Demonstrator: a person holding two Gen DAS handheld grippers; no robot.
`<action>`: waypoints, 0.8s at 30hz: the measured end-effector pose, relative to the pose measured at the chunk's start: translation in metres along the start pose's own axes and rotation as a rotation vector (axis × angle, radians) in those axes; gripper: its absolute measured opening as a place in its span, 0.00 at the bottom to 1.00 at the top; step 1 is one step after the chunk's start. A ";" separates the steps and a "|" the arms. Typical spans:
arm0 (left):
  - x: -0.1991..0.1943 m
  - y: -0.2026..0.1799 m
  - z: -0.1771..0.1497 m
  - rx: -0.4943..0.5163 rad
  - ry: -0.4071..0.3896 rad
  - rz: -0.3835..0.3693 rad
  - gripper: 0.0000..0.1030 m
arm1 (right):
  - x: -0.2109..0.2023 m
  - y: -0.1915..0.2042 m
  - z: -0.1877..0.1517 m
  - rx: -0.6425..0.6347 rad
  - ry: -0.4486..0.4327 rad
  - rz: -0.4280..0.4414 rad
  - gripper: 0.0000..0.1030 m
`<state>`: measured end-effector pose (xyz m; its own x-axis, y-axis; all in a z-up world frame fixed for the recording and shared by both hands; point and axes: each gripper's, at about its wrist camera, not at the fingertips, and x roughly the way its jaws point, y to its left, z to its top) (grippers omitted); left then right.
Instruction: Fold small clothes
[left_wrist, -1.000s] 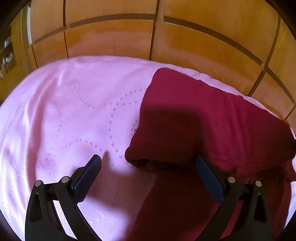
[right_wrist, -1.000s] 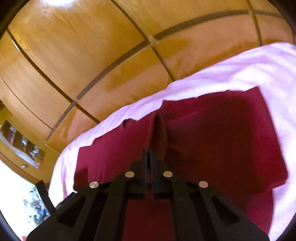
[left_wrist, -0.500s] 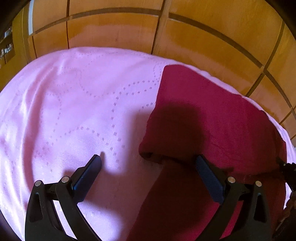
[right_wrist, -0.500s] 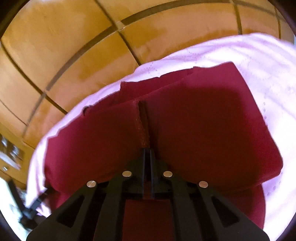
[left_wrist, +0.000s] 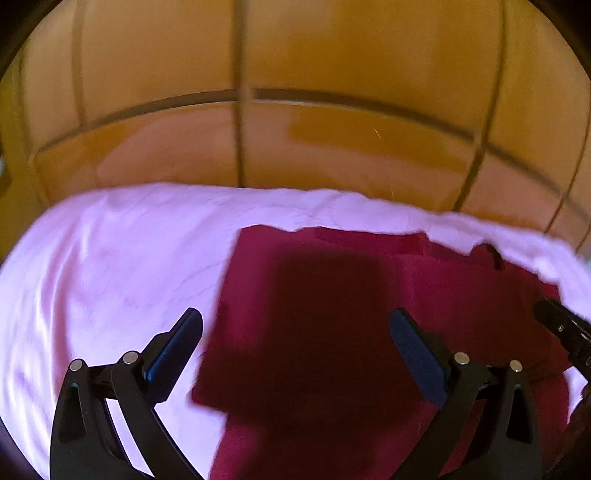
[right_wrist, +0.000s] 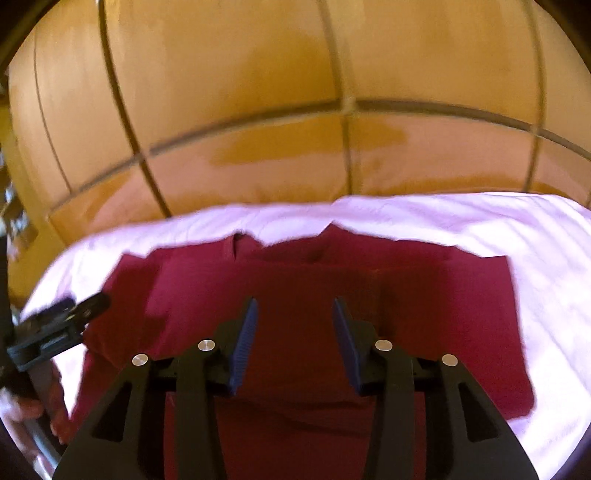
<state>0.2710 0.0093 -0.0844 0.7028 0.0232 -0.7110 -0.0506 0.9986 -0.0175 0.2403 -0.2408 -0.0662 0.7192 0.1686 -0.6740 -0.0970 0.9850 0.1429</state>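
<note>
A dark red garment (left_wrist: 332, 332) lies folded on a pink quilted bedspread (left_wrist: 110, 266). It also shows in the right wrist view (right_wrist: 424, 295), with a folded flap lying across its upper part. My left gripper (left_wrist: 295, 321) is open and empty above the garment's left edge. My right gripper (right_wrist: 293, 306) is open and empty above the garment's middle. The right gripper's tip shows at the right edge of the left wrist view (left_wrist: 565, 328). The left gripper shows at the left edge of the right wrist view (right_wrist: 55, 325).
A wooden panelled headboard (left_wrist: 295, 129) stands behind the bed, also seen in the right wrist view (right_wrist: 295, 110). The pink bedspread (right_wrist: 546, 258) extends to the garment's right. A hand (right_wrist: 22, 410) shows at the lower left.
My right gripper has opened and let go of the garment fold, which now lies flat. Both grippers have pulled back and tilted up. The left gripper stayed open.
</note>
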 end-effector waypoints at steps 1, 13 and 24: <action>0.006 -0.007 0.002 0.028 0.004 0.008 0.97 | 0.007 0.002 -0.001 -0.012 0.019 -0.002 0.40; 0.062 -0.008 -0.006 0.073 0.098 0.060 0.98 | 0.053 -0.002 -0.015 -0.033 0.061 -0.042 0.47; 0.031 -0.001 0.046 0.016 0.043 -0.076 0.98 | 0.021 -0.036 0.036 0.048 -0.004 0.091 0.69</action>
<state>0.3255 0.0111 -0.0736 0.6728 -0.0545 -0.7378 0.0131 0.9980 -0.0618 0.2841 -0.2744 -0.0595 0.7119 0.2569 -0.6536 -0.1291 0.9627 0.2379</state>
